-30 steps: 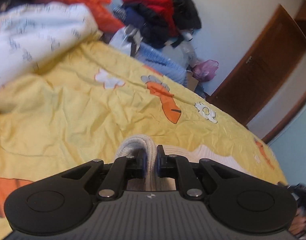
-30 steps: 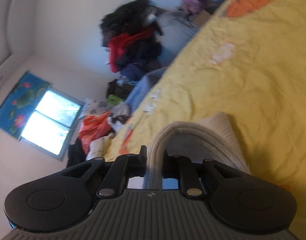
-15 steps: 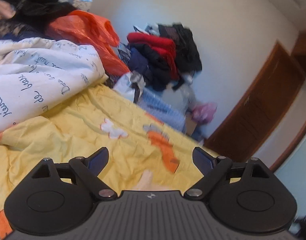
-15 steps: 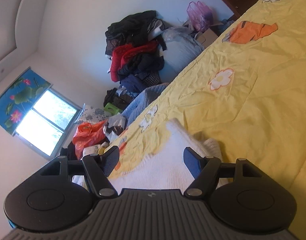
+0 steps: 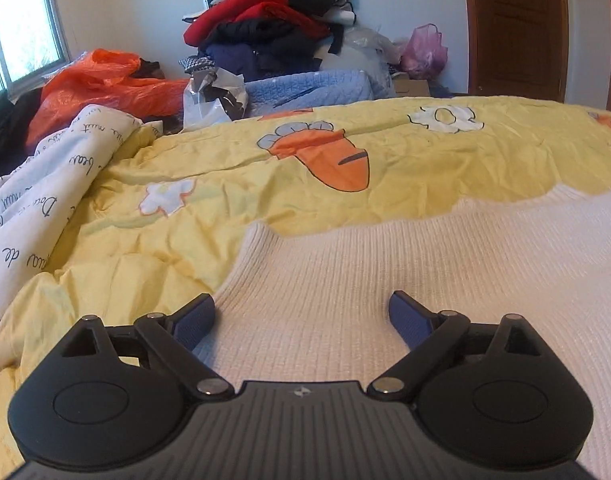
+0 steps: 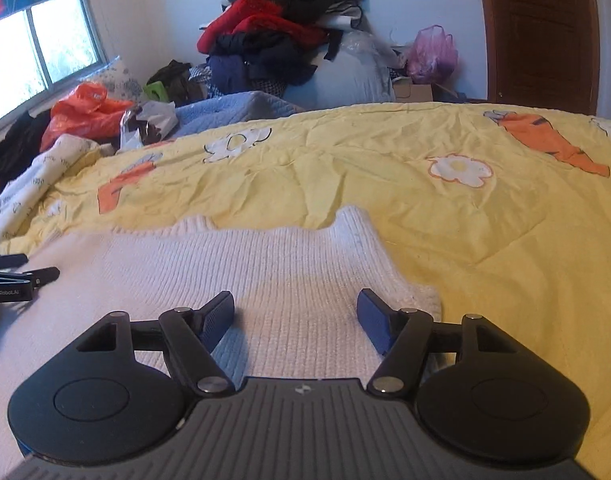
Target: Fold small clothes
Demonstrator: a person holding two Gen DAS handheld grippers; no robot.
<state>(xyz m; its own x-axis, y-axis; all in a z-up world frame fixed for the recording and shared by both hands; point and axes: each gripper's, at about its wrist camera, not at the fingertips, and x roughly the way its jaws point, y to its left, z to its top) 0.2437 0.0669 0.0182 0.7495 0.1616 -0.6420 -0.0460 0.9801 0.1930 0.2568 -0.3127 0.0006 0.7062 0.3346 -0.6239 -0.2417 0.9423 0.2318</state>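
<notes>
On the bed's yellow cover [image 5: 385,160] lies one cream knitted sweater [image 5: 385,280], spread flat and wide, its ribbed edge towards the far side. It looks soft, limp and fairly light; the chunky knit should give good friction but will stretch and sag if lifted by a single layer, so a judgement is to pinch it at a corner or along the thick ribbed hem, taking both layers together.

Two grippers are at work. Over the sweater's left part, the left gripper [image 5: 301,316] has its jaws wide and opening further, with knit beneath them but nothing pinched. The right gripper [image 6: 295,314] hovers over the right corner [image 6: 409,292], jaws parted less widely and holding nothing.

Only one garment lies on the cover for folding. Beside it sits one white quilt with writing [image 5: 45,184], and behind the bed one heap of dark and red clothes [image 5: 265,28], one orange bag [image 5: 101,80] and one pink bag [image 5: 423,52].
</notes>
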